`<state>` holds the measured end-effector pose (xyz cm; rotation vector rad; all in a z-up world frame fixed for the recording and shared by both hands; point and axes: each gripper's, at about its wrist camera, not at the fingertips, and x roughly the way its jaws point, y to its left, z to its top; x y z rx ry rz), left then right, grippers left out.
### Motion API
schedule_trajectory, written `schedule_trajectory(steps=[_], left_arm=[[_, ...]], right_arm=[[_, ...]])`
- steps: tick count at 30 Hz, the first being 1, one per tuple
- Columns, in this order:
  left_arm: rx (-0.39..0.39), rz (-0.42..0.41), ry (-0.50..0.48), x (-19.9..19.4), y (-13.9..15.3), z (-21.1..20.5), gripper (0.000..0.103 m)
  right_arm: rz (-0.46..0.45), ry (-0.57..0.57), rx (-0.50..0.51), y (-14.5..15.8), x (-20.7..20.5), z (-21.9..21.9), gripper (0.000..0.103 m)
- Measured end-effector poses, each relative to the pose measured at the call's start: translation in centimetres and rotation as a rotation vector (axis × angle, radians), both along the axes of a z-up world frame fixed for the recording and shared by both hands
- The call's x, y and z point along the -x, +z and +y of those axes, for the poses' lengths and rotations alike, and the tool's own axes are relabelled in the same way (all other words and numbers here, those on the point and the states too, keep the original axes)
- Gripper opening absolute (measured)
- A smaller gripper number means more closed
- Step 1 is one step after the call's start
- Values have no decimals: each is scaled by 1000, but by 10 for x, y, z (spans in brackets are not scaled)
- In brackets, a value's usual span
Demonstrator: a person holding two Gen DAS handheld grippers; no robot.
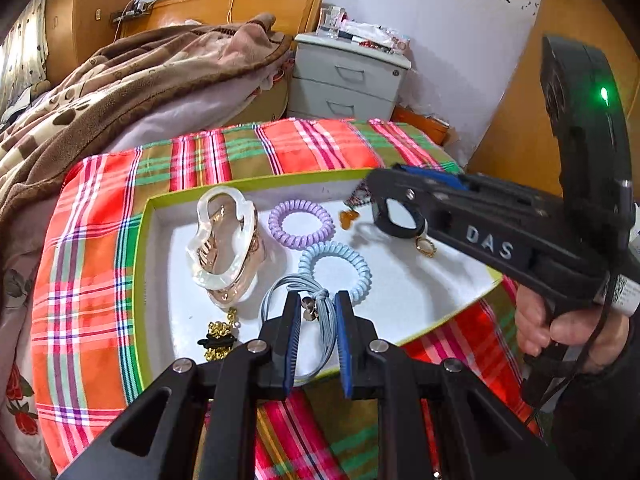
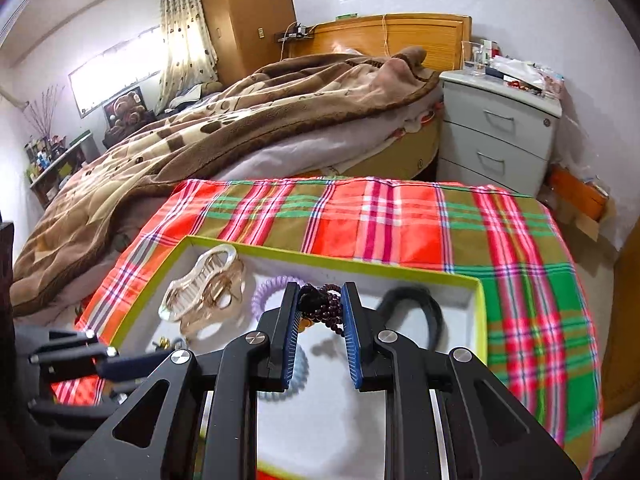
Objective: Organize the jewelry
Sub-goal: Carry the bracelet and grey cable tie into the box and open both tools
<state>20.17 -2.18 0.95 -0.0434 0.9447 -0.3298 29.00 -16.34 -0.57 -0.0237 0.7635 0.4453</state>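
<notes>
A white tray with a lime-green rim [image 1: 140, 248] lies on a plaid cloth. In it are a clear and rose-gold hair claw [image 1: 224, 244], a purple coil tie [image 1: 300, 224], a blue coil tie [image 1: 334, 270], a gold-bead black tie [image 1: 218, 334] and a black band [image 2: 416, 308]. My left gripper [image 1: 318, 304] is shut on a grey-blue elastic hair tie [image 1: 320, 312] at the tray's near edge. My right gripper [image 2: 320, 300] is shut on a dark purple bead bracelet [image 2: 320, 304] and holds it above the tray; it also shows in the left wrist view [image 1: 374, 192].
The plaid cloth [image 2: 400, 224] covers the surface under the tray. A bed with a brown blanket [image 2: 200, 128] lies behind on the left. A grey two-drawer nightstand [image 2: 496, 136] stands at the back right. A wooden door [image 1: 520, 128] is on the right.
</notes>
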Motion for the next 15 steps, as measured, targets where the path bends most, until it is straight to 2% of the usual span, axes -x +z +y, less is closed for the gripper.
schedule_trajectory(steps=[4, 15], left_arm=[[-21, 13, 15, -6, -8, 0, 18], [-6, 68, 0, -10, -23, -3, 18]], right_arm=[[6, 9, -9, -5, -8, 7, 22], [69, 54, 71, -27, -4, 11, 22]])
